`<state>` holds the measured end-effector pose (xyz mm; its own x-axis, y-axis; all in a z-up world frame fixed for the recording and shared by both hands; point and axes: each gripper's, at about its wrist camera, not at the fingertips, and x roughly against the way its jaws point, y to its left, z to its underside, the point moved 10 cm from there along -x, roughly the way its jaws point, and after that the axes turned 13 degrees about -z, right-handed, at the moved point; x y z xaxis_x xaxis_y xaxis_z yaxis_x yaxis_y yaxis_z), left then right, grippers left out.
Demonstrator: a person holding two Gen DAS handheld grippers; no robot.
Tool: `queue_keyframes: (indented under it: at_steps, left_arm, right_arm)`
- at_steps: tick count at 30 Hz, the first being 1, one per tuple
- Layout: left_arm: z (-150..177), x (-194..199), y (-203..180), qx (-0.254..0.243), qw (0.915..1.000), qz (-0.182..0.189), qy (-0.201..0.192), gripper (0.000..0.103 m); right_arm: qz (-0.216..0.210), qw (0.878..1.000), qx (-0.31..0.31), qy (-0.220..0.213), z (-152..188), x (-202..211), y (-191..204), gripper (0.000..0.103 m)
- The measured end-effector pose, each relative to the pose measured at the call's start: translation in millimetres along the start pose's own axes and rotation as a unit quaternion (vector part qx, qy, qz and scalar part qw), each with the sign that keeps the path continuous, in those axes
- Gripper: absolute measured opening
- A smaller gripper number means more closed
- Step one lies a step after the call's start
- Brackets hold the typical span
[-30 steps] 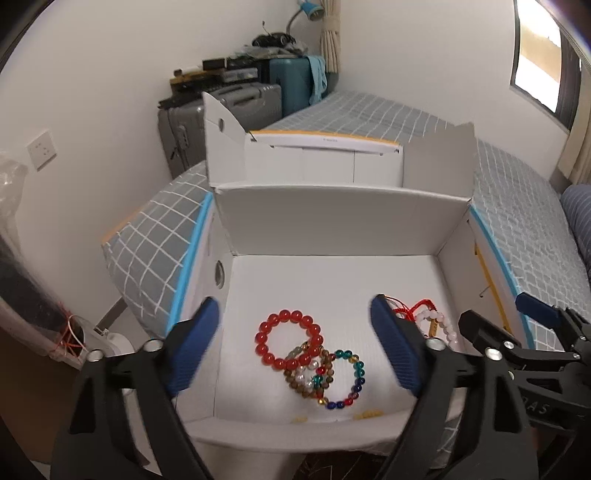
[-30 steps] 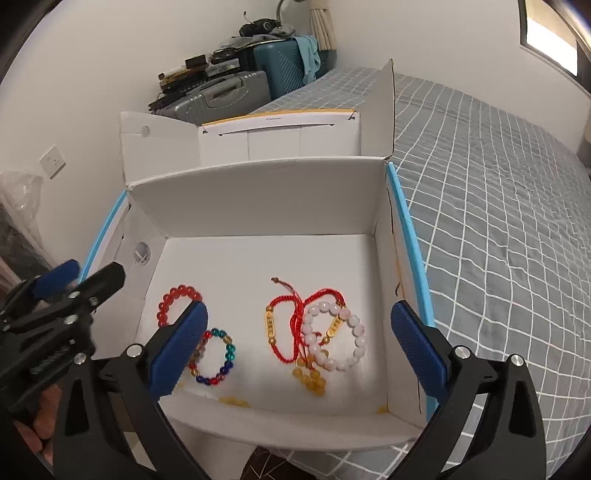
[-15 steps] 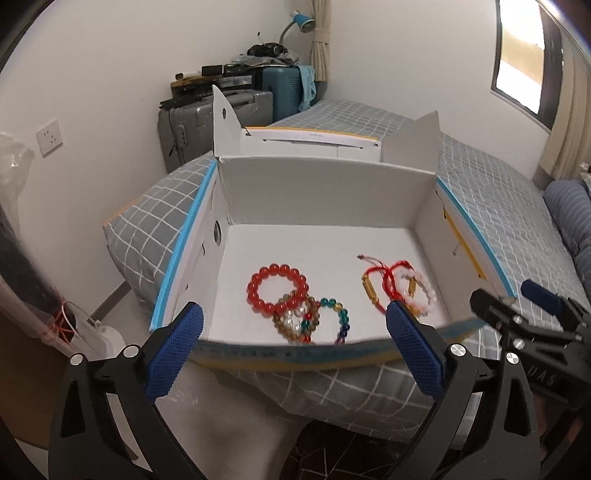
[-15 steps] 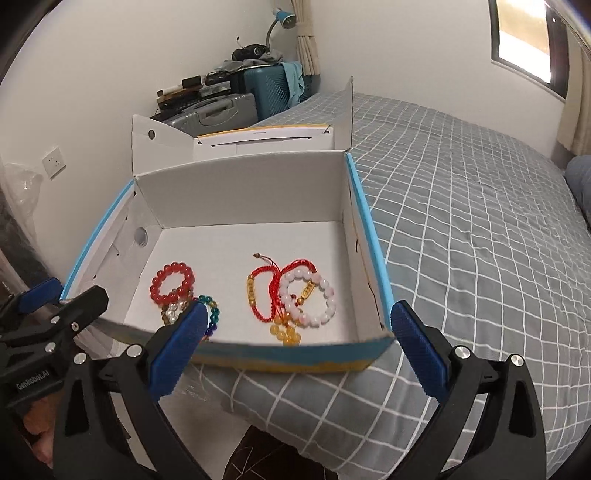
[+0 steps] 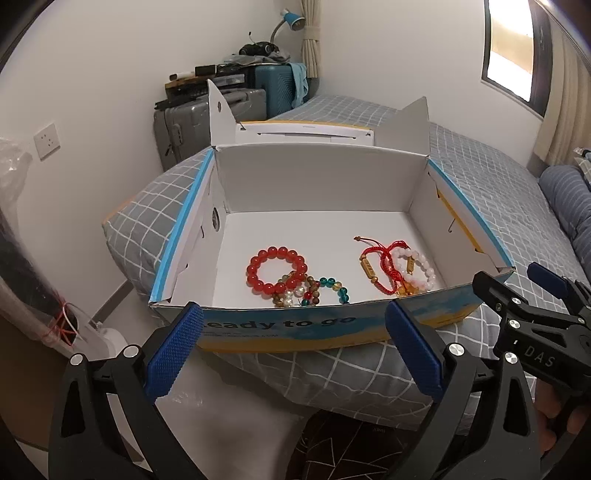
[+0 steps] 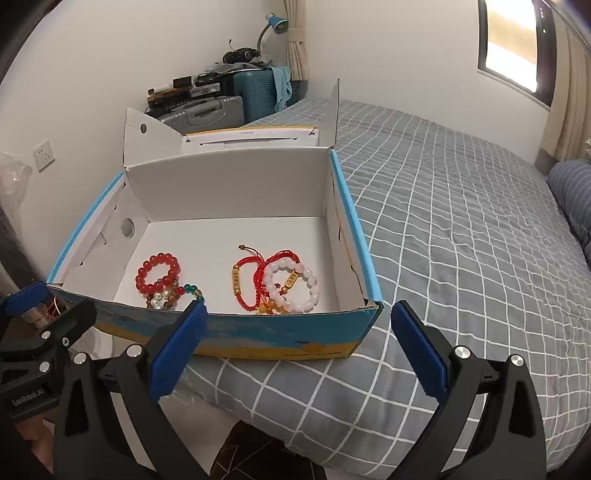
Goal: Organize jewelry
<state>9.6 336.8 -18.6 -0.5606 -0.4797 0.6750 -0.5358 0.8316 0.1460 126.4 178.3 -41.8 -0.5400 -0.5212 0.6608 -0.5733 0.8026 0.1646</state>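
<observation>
An open white cardboard box sits on the corner of the bed. Inside lie a red bead bracelet, a multicoloured bead bracelet, a red cord bracelet with gold charms and a pink-white bead bracelet. My left gripper is open and empty, outside the box's front wall. My right gripper is open and empty, in front of the box's right front corner.
The grey checked bed stretches right and back. Suitcases with clutter and a blue lamp stand against the far wall. A plastic bag is at the left. A striped pillow lies at the right.
Both grippers have pulled back and down from over the box to outside its front wall. The jewelry has stayed in place.
</observation>
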Motion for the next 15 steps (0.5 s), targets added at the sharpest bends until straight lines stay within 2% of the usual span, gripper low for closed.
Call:
queue_keyframes:
  at_steps: [15]
  left_arm:
    - [2.0,-2.5,5.4,-0.001,0.9998,-0.021,0.002,0.097]
  right_arm:
    - [0.004,1.000,0.007,-0.007,-2.7,4.5,4.1,0.096]
